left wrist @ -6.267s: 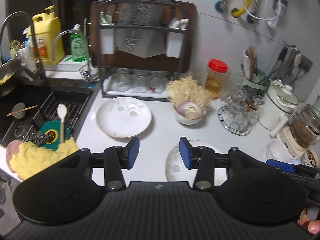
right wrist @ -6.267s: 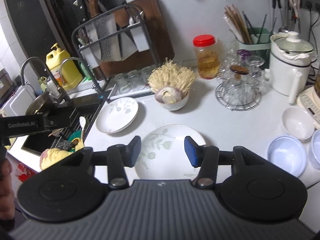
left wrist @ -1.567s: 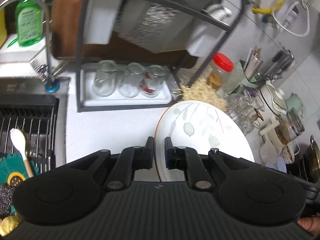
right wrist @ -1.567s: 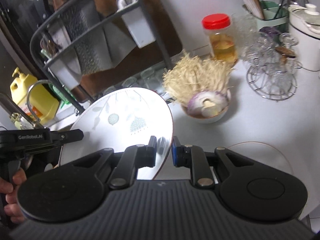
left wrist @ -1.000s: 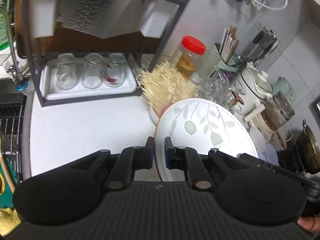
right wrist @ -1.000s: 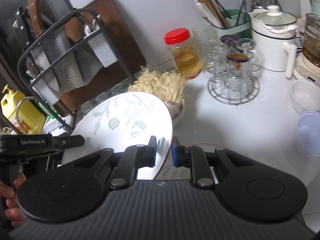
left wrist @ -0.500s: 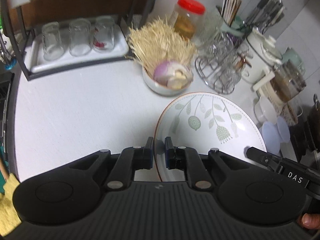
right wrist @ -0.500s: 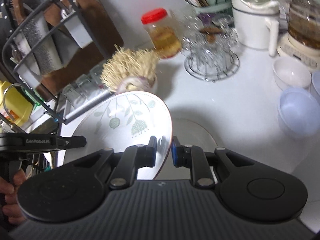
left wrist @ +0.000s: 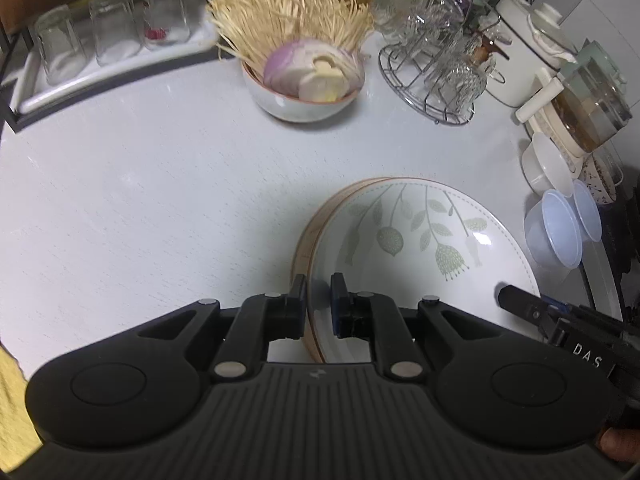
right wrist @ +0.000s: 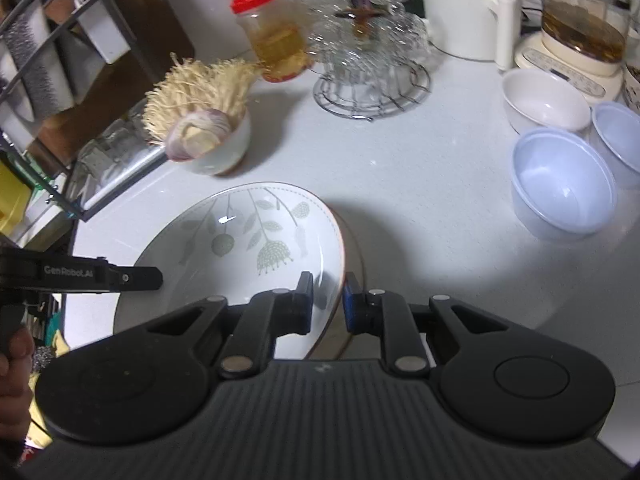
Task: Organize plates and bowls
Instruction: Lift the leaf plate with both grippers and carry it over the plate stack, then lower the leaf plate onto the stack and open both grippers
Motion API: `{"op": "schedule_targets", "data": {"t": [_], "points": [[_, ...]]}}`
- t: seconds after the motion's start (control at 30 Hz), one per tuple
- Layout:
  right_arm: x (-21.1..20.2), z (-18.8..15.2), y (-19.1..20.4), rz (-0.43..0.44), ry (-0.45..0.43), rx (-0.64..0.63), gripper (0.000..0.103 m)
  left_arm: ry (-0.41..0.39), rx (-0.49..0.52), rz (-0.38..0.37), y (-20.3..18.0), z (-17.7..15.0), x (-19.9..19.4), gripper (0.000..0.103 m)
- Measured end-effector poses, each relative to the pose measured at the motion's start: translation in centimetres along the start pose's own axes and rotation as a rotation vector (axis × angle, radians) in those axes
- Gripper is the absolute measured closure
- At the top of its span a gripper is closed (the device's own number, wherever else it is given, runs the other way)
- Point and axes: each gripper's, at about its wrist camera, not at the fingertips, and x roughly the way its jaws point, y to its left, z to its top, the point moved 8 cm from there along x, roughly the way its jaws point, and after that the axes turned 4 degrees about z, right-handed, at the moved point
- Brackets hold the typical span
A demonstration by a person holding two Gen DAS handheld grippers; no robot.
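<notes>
A white plate with a green leaf pattern (left wrist: pixel 420 240) (right wrist: pixel 240 248) is held by both grippers at opposite rims. My left gripper (left wrist: pixel 319 292) is shut on its left rim. My right gripper (right wrist: pixel 328 292) is shut on its right rim. Each gripper's finger shows in the other view: the right gripper (left wrist: pixel 520 300) and the left gripper (right wrist: pixel 140 278). Right under the held plate lies a second plate (right wrist: pixel 355 248) (left wrist: pixel 303 236) on the white counter; only its brown-edged rim shows. Whether the two plates touch I cannot tell.
A white bowl (right wrist: pixel 544 100) and two translucent blue bowls (right wrist: pixel 564 184) stand at the right. A bowl of enoki mushrooms and onion (left wrist: pixel 304 96) sits behind the plates, beside a wire rack of glass cups (left wrist: pixel 432 76). A tray of glasses (left wrist: pixel 100 40) is back left; kettles stand back right.
Both grippers have carried the leaf plate down and to the right, from in front of the rack to just over the second plate. Both grips are unchanged.
</notes>
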Motion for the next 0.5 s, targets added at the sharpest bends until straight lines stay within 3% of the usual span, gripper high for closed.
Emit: {"op": "schedule_targets", "data": {"t": [0.3,0.5], "points": [[0.6,-0.2,-1.8,-0.018,-0.007,0.009,0.086,0.055,-0.013,0.014,-0.8,-0.9,1.7,0.089],[0.3,0.5,-1.3,0.012,-0.049,-0.054,0.089,0.035,-0.04,0.023,-0.6,-0.7,1.5,0.089]]}}
